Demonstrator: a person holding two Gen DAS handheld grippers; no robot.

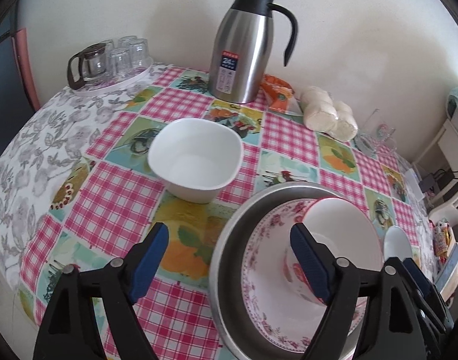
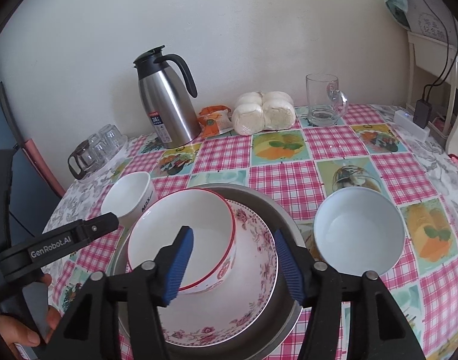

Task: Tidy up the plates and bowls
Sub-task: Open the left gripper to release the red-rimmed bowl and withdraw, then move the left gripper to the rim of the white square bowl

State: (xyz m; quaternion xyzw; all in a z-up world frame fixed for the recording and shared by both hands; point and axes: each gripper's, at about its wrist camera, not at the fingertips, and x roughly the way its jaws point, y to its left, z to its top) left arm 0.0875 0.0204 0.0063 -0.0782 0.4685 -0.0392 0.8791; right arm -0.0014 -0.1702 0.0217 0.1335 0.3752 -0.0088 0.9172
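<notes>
Plates and bowls are maybe halfway sorted, I'd say. Lower middle of the right wrist view has the stack: a metal basin (image 2: 258, 193) at the bottom, a floral plate (image 2: 258, 240) sitting in it, and a red-rimmed bowl (image 2: 181, 234) tipped on the plate's left side. Looks like two bowls are left loose on the checked tablecloth (image 2: 333, 144): a pale bowl (image 2: 359, 229) just right of the basin, and a square white bowl (image 1: 196, 159) at center of the left wrist view.

Right gripper (image 2: 233, 262) hangs over the stack, jaws apart, gripping nothing. Left gripper (image 1: 229, 261) is spread wide and empty too, one finger over cloth, the other over the red-rimmed bowl.

Hard to tell if that bowl rests stably. The stack's near edge is hidden behind gripper arms.
</notes>
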